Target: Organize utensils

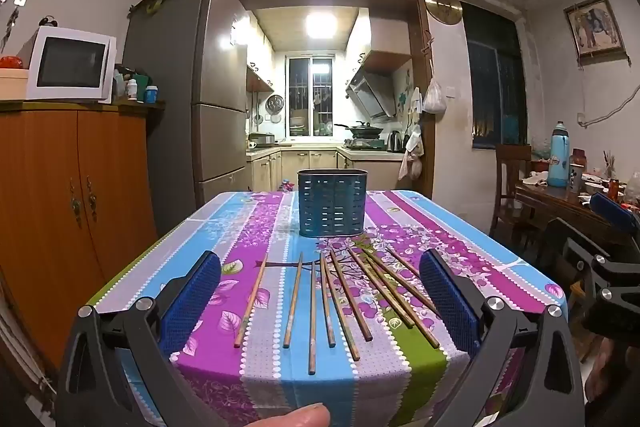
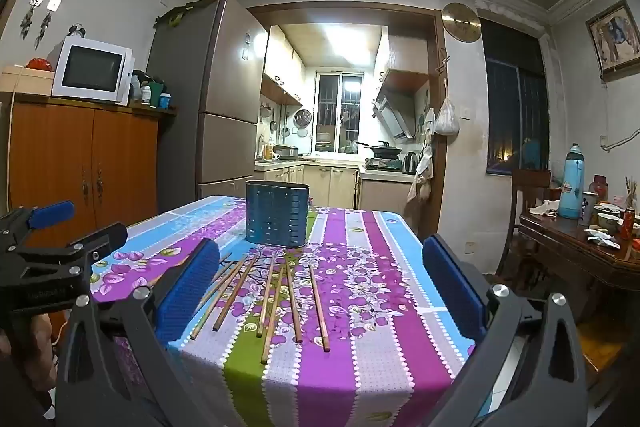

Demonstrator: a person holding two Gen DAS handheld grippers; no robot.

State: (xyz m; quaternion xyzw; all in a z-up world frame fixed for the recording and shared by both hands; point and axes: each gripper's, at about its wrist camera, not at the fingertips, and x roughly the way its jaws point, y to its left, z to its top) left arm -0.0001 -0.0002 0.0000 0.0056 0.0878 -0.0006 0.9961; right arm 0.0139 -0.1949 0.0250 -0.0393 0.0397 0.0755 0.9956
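I am standing in a dim dining room that is opening onto a lit kitchen, facing a table (image 1: pixel 460 227) that is wearing a striped, flowered cloth of purple, blue and green. One blue slotted holder (image 1: pixel 332 203) is standing upright near the far middle of it. Chopsticks (image 1: pixel 344 303) are lying loose in a fan on the cloth just in front of the holder; I am counting ten in the left view, though some are crossing. I am holding two tools: my left tool (image 1: pixel 320 301) and my right tool (image 2: pixel 320 289) are both hanging spread wide above the near edge, pinching nothing. No writing is coming through clearly enough to read.
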